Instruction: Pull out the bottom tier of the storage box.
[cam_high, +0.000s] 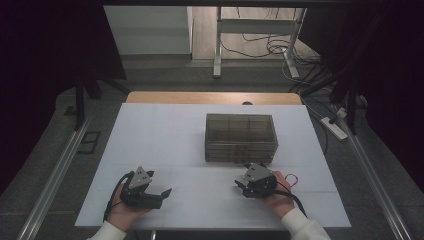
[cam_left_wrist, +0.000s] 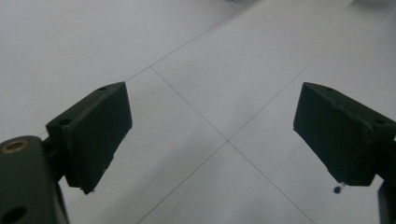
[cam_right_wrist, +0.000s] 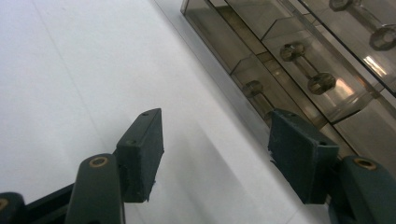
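Note:
A smoked see-through box (cam_high: 241, 137) with compartments stands right of centre on the white table (cam_high: 165, 135). In the right gripper view the box (cam_right_wrist: 261, 42) runs along the right side, with metal bolts (cam_right_wrist: 309, 70) lying in its compartments. My right gripper (cam_high: 243, 184) rests just in front of the box's near wall; its jaws (cam_right_wrist: 215, 144) are open with nothing between them. My left gripper (cam_high: 162, 193) lies at the front left of the table, pointing right. It is open wide (cam_left_wrist: 212, 135) over the bare white surface.
A thin red wire (cam_high: 291, 179) loops beside the right hand. Beyond the table's wooden back edge (cam_high: 215, 97) are a desk frame (cam_high: 218, 45), floor cables (cam_high: 280, 47) and a power strip (cam_high: 334, 127). Metal rails (cam_high: 55, 175) flank the table.

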